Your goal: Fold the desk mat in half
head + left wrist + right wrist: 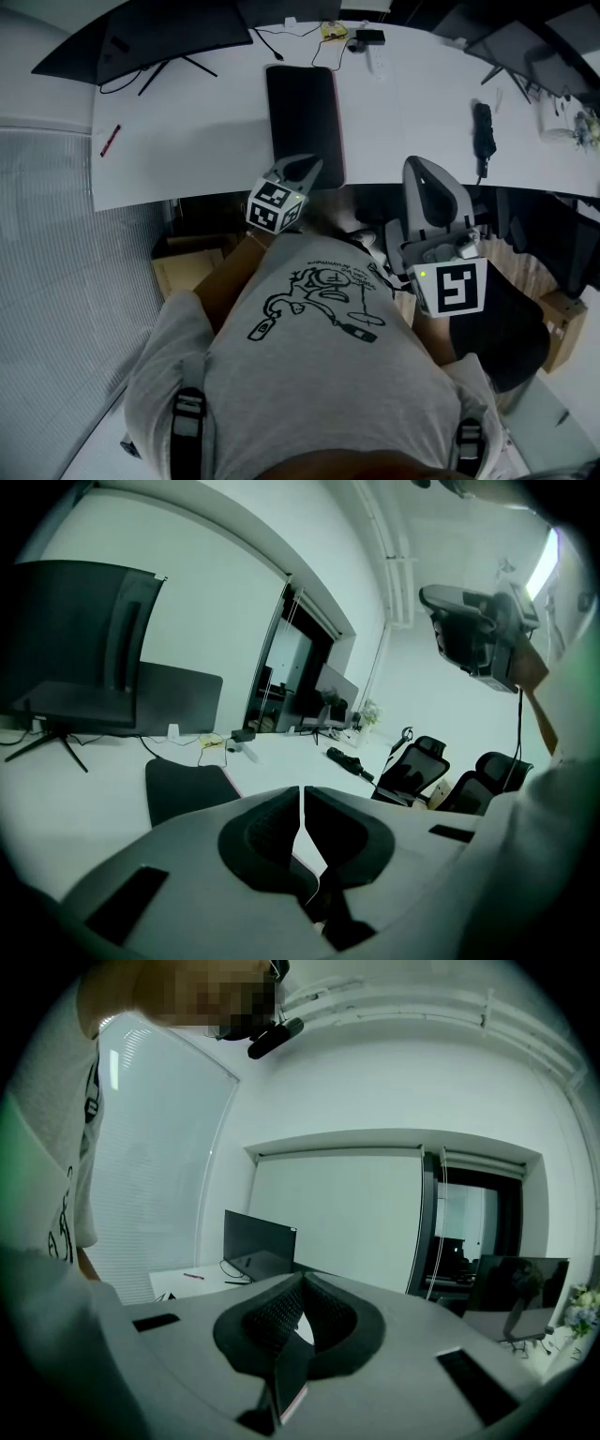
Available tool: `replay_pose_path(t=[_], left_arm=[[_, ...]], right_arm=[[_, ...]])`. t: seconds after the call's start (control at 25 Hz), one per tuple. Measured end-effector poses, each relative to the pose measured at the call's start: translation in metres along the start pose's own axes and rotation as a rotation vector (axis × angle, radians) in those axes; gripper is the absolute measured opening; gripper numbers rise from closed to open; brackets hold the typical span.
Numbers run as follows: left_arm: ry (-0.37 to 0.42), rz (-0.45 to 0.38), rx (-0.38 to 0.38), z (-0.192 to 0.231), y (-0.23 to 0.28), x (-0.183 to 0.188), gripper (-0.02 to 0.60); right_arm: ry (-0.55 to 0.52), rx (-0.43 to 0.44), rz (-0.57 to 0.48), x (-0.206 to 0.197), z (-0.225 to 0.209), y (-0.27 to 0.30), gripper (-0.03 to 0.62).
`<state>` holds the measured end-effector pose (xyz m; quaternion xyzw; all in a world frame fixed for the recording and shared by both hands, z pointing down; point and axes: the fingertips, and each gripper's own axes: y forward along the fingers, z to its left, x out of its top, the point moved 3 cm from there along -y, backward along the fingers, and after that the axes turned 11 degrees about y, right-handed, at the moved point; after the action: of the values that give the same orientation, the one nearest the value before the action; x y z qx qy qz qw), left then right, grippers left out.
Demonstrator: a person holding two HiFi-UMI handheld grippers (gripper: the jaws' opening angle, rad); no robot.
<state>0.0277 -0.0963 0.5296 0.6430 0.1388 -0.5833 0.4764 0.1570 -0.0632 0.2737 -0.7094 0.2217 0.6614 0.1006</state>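
The black desk mat point(300, 112) lies flat on the white desk point(187, 150), its long side running away from me, with a thin pink edge along its right side. My left gripper point(314, 164) hangs above the mat's near end, jaws shut, with nothing visible between them. In the left gripper view its tips point(302, 791) meet, and the mat point(183, 789) shows beyond them to the left. My right gripper point(419, 165) is off to the mat's right, by the desk's near edge. Its jaws point(302, 1279) also meet, with no mat between them.
A monitor point(173, 37) stands at the back left, with a red pen point(110, 139) near the desk's left end. Cables and small devices point(352, 37) lie behind the mat. A black folded umbrella point(482, 131) lies at the right. A black office chair point(506, 319) stands beside me.
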Motion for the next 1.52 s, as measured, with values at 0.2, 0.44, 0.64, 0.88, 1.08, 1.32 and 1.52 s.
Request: replay_pose_path(t=[0.2,0.44,0.64,0.88,1.08,1.32,1.52], left_arm=[[0.016,-0.062,0.024,0.015,-0.026,0.022,0.032],[0.040,-0.117,0.048,0.029,-0.052,0.043,0.032],[0.044,-0.174,0.081,0.038,-0.080,0.063,0.032],[0.052,-0.227,0.124,0.047,-0.113,0.091,0.032],[0.060,-0.282,0.153,0.055,-0.140,0.108,0.032],[0.054,-0.339,0.191,0.070,-0.169,0.121,0.032],[0.054,-0.361,0.219,0.082,-0.190,0.129,0.032]], right_arm=[[-0.001,0.016,0.002,0.000,0.018,0.015,0.006],[-0.004,0.037,-0.003,0.000,0.036,0.032,0.006],[-0.003,0.051,0.001,-0.002,0.050,0.042,0.006],[-0.007,0.069,0.004,-0.003,0.061,0.053,0.006],[-0.015,0.076,0.012,-0.007,0.071,0.061,0.006],[-0.021,0.078,0.032,-0.014,0.083,0.071,0.006],[0.006,0.063,0.011,-0.012,0.094,0.085,0.006]])
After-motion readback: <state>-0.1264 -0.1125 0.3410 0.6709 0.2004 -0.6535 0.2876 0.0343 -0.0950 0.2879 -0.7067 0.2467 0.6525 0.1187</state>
